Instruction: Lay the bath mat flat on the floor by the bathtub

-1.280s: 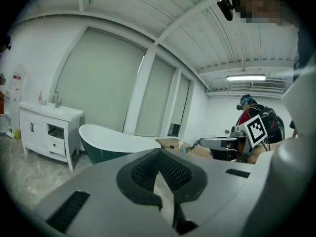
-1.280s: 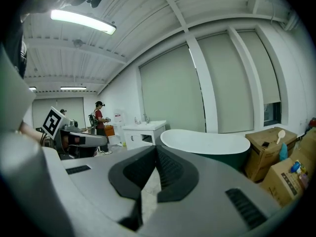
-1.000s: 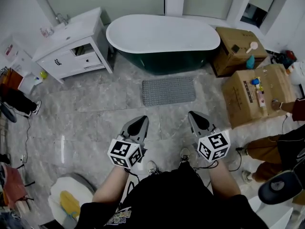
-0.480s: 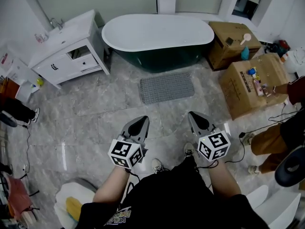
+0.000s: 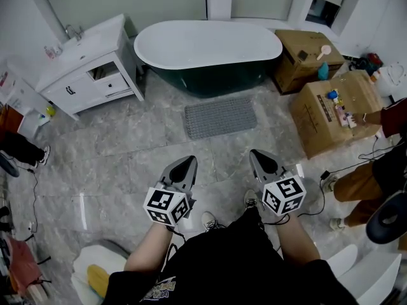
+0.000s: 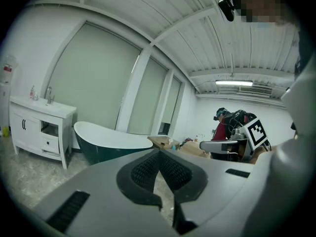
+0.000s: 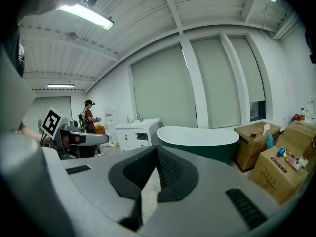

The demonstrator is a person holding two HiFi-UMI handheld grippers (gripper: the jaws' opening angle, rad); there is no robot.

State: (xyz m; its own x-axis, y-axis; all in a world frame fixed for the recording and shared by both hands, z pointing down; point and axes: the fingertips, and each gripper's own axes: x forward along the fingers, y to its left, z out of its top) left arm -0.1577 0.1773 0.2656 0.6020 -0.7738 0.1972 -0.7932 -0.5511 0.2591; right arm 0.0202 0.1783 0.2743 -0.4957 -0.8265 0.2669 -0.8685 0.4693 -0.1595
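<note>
Position: I am standing well back from the work, with my left gripper (image 5: 186, 162) and right gripper (image 5: 259, 154) held side by side at waist height over the marble floor (image 5: 114, 164). Jaws: in both gripper views the tips of each pair meet and nothing is between them; only floor shows through the slot behind the tips. Task item: the grey bath mat (image 5: 220, 117) lies on the floor just beside the dark green bathtub (image 5: 206, 43), its long side roughly in line with the tub's flank and well apart from both grippers. It reads as one flat rectangle with no visible fold. From this distance, though, I cannot confirm that every corner and edge sits fully down. Assessment: the laying appears done, and what is left is a check. If a corner proves lifted, I would open one pair of jaws, take only that corner's edge low to the floor, draw it outward away from the mat's centre and release once it rests. I should avoid dragging the whole mat out of line with the tub or toward the cardboard boxes (image 5: 331, 116) on the right.
</note>
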